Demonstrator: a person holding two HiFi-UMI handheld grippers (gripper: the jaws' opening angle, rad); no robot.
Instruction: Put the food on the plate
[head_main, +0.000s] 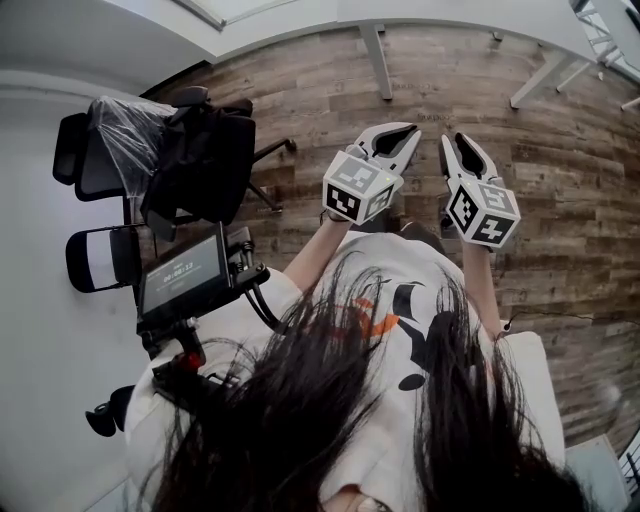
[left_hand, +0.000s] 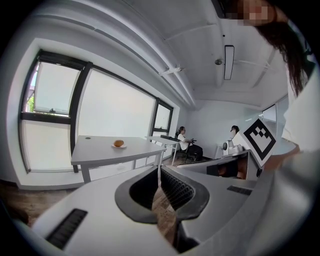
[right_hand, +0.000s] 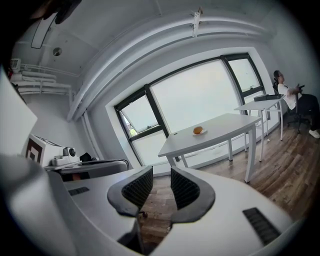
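- Orange round food (right_hand: 198, 130) apparently sits on small white plate (right_hand: 203, 133), on white table (right_hand: 220, 131) by window, far off.
- Left hand-held gripper (left_hand: 159, 172), right hand-held gripper (right_hand: 161, 176): both narrow, empty.
- Placement looks done already.

Nothing here can really be read. The small screen (head_main: 180, 272) beside the chairs shows pale digits, too blurred to make out. The left cube (head_main: 357, 188) and right cube (head_main: 483, 212) carry only black-and-white square patterns, no letters.
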